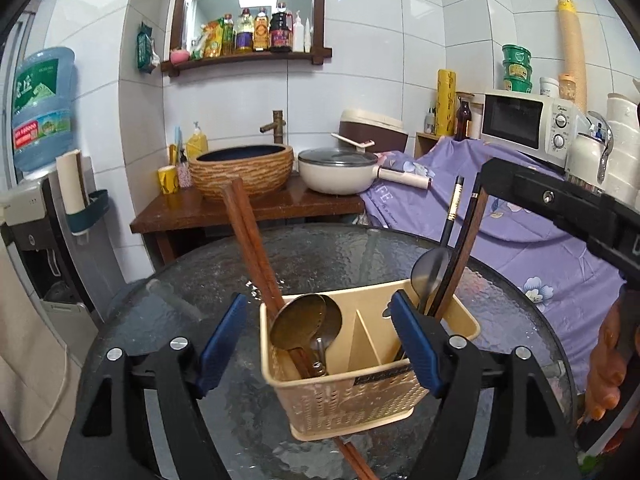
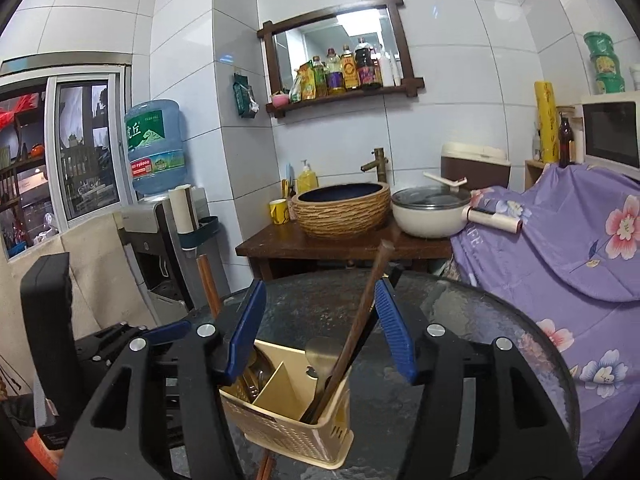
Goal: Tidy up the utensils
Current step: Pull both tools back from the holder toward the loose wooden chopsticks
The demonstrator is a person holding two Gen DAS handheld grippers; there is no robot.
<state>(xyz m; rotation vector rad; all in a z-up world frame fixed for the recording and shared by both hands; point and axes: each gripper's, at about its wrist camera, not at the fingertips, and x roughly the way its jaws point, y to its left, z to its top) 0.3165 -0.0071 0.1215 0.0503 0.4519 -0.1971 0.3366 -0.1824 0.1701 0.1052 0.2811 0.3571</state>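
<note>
A beige perforated utensil caddy [image 1: 352, 396] with a divider stands on the round glass table [image 1: 320, 256]. Its left compartment holds brown wooden chopsticks [image 1: 248, 236] and brass spoons [image 1: 298, 322]. Its right compartment holds a steel spoon [image 1: 430, 276], a black chopstick [image 1: 454, 208] and a brown one. My left gripper [image 1: 320, 344] is open, its blue pads either side of the caddy's near left part, holding nothing. My right gripper [image 2: 320, 332] is open above the caddy [image 2: 288, 428]; a brown chopstick [image 2: 360, 320] stands between its pads untouched. The right gripper's body also shows in the left wrist view [image 1: 568, 208].
More brown chopsticks [image 1: 356, 460] lie on the glass under the caddy's near side. Behind the table a wooden stand carries a woven basin [image 1: 242, 170] and a white pot [image 1: 340, 170]. A purple floral cloth [image 1: 520, 240] covers furniture at right, a water dispenser [image 2: 156, 148] stands at left.
</note>
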